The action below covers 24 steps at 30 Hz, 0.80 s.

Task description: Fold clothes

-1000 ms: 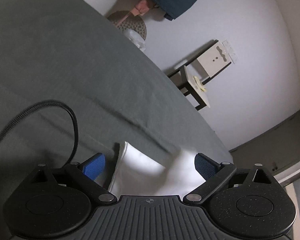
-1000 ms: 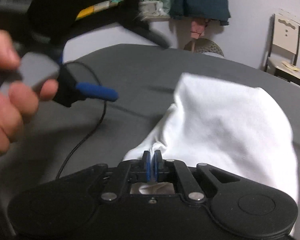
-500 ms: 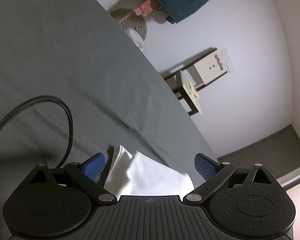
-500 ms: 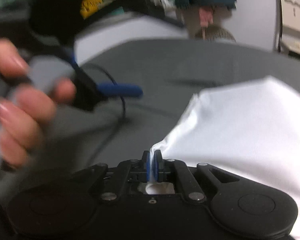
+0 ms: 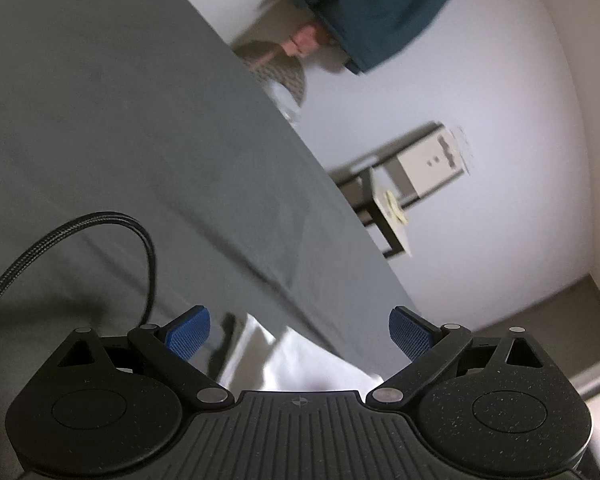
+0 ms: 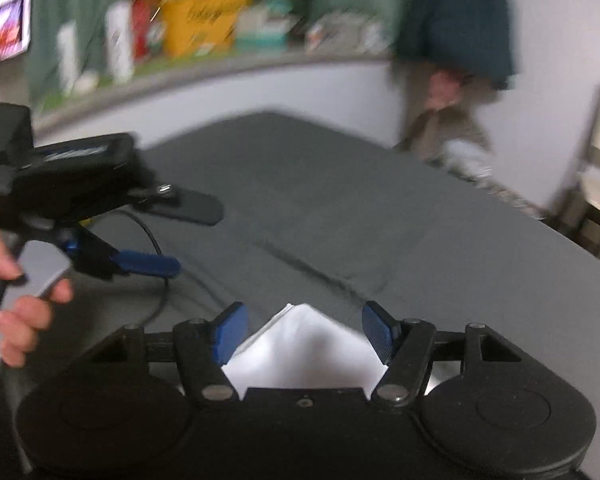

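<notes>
Hidden: most of the white cloth (image 6: 300,350) is behind the black gripper bodies in both views, so its whole shape and its long side cannot be told. The right wrist view is blurry, and the things on the shelf (image 6: 204,32) cannot be read.
Cloth points: in the right wrist view one folded corner pokes up, pointing away from the camera toward the far edge of the bed.
Cloth place: it lies on the grey bed sheet (image 5: 120,128), near the bed edge beside the white wall.
Left gripper (image 5: 299,334): fingers wide apart, with cloth below the gap, holding nothing.
Right gripper (image 6: 303,332): fingers wide apart, the cloth corner between them. The cloth may brush the left finger, but nothing is squeezed.
Hand (image 6: 16,292): it holds the left gripper's handle, partly cut off at the picture edge.
Count: one white cloth, two grippers, one hand in view, one black cable (image 5: 80,228), one chair (image 5: 416,176), one dark blue garment (image 5: 384,4) hanging on the wall.
</notes>
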### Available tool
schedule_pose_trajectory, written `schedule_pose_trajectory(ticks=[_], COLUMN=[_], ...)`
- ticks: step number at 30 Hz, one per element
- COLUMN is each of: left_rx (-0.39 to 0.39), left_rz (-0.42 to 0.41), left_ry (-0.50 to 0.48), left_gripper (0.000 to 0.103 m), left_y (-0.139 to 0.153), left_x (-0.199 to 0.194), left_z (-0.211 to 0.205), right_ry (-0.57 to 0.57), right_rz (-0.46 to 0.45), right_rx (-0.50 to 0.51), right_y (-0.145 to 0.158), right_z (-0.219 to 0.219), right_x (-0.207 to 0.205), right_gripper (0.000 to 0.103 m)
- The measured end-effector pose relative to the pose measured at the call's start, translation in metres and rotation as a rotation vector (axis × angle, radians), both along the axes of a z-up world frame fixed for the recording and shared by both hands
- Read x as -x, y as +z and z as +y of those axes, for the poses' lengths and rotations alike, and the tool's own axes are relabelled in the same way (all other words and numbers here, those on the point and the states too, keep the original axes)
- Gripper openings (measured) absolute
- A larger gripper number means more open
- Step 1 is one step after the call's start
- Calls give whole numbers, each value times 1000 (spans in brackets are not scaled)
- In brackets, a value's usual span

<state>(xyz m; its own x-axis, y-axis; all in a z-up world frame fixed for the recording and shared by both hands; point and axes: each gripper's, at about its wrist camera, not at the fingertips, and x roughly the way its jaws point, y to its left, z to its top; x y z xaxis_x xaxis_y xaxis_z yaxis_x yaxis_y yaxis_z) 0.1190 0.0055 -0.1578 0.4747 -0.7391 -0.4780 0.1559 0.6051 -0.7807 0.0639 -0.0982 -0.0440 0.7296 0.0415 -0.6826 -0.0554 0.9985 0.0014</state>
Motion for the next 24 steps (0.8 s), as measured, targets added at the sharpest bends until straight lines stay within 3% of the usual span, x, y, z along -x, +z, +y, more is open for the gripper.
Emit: schedule_pose_trajectory(ticks=[7,9,12,15,17,21,24], left_rx=[-42,-33,-1,3,9,4,-5], left_rz=[7,2,1,19,28,25,18], left_ry=[-43,-57,-53,-30,-30,-29,-26], left_gripper=[97,97,97,97,97,97,97], left_y=[-9,-9,-8,-10,-10,-7,-4], left_x=[-9,-11,-7,-7,-5,1,5], left_z=[-6,-9,-5,-5,-5,-2,1], right_ry=[153,199,270,310,363,318,251], right_rz=[239,284,168,46,32,-43,-80], right_rx=[-38,-39,134,476,642,754,775], right_y=[22,27,0,-49,-79,-108,-112], right_z=[-22,-23,19,72,98,130,125], right_x=[-22,-20,47,105,131,144,140], right_gripper=[63,67,68,67,65,65,61])
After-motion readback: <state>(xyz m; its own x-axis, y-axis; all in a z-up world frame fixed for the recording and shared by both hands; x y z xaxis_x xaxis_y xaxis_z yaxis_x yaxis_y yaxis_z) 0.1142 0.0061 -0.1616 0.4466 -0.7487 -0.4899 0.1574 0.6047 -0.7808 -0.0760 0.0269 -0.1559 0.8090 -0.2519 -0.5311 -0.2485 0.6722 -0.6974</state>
